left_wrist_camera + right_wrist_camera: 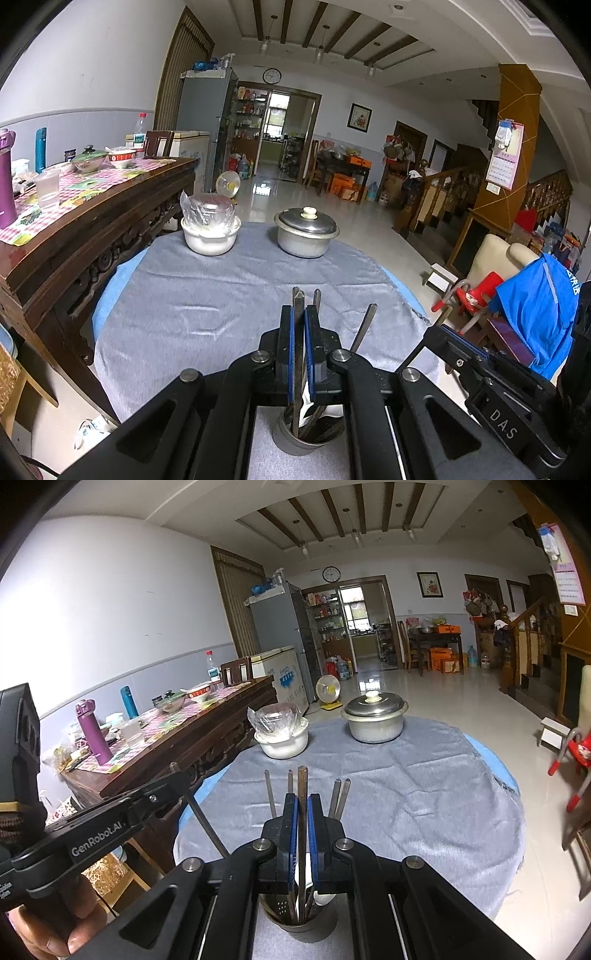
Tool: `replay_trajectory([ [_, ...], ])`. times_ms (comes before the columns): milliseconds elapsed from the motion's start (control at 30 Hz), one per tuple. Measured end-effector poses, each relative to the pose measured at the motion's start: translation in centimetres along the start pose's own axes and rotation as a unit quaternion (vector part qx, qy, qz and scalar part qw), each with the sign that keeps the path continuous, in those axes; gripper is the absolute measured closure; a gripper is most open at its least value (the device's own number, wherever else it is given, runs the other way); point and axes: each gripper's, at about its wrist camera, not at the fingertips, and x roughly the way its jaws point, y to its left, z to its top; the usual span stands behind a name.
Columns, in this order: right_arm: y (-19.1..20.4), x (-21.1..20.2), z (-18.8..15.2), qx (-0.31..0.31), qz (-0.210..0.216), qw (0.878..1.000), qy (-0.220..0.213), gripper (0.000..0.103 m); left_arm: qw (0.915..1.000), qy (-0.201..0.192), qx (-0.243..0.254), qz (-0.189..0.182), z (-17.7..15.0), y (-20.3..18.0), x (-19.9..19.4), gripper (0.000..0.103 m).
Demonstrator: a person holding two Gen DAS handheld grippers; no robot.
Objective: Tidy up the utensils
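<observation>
both my claws clamped on chopsticks: left claw point(299, 325), right claw point(303, 812), over the cup point(301, 919). mid-sorting; next, lower them into it.

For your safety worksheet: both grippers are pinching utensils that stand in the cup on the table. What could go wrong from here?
1. Each gripper, left and right, is shut on a chopstick; pulling sideways may tip the cup.
2. The grippers crowd the same cup and may collide.
3. The loose utensils leaning in the cup could spill onto the cloth.

left hand-held gripper point(300, 325) clamps utensil point(297, 299) above holder point(295, 441).
</observation>
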Motion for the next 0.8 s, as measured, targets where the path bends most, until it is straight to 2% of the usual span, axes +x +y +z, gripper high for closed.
replay_trajectory([
  [400, -2.0, 3.0, -0.5, 0.035, -0.005, 0.999, 0.034, 0.097, 0.9996, 0.026, -0.010, 0.009, -0.5, 1.0, 1.7, 0.098],
  [800, -1.9, 4.7, -0.4, 0.036, -0.003, 0.998, 0.050, 0.097, 0.9989, 0.045, -0.012, 0.009, -0.6, 1.4, 3.2, 0.098],
])
